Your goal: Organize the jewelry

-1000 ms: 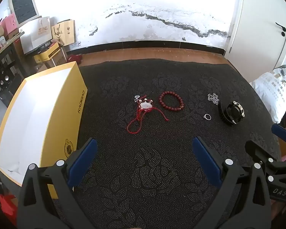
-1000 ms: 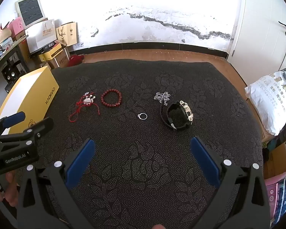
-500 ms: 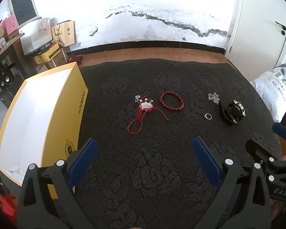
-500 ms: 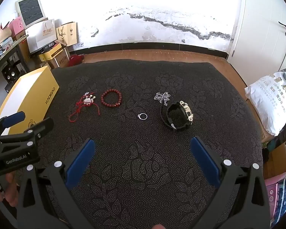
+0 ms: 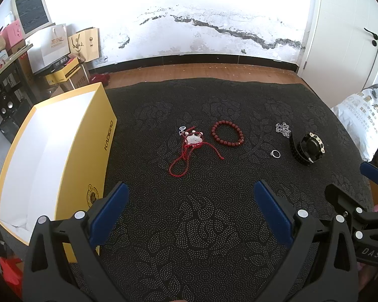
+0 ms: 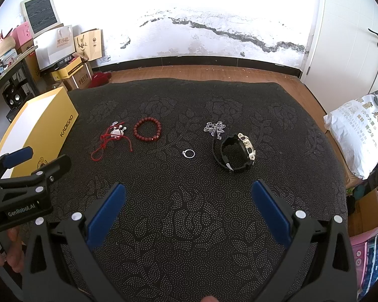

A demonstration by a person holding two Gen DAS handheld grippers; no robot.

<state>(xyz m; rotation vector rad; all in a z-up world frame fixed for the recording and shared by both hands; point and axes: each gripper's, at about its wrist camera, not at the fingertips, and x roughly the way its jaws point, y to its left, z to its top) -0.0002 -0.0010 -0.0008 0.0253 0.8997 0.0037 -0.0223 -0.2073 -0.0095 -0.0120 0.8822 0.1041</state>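
Blown-out wall (image 5: 189, 12), fisheye-bent edges

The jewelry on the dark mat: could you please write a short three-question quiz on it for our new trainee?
1. True or false: the left gripper and the right gripper are both open and hold nothing.
2. Which piece lies nearest the yellow box? A) red cord necklace B) ring C) watch
3. Fill in: the silver chain lies just behind the ____.

Key
1. True.
2. A; the bead bracelet comes next.
3. Watch.
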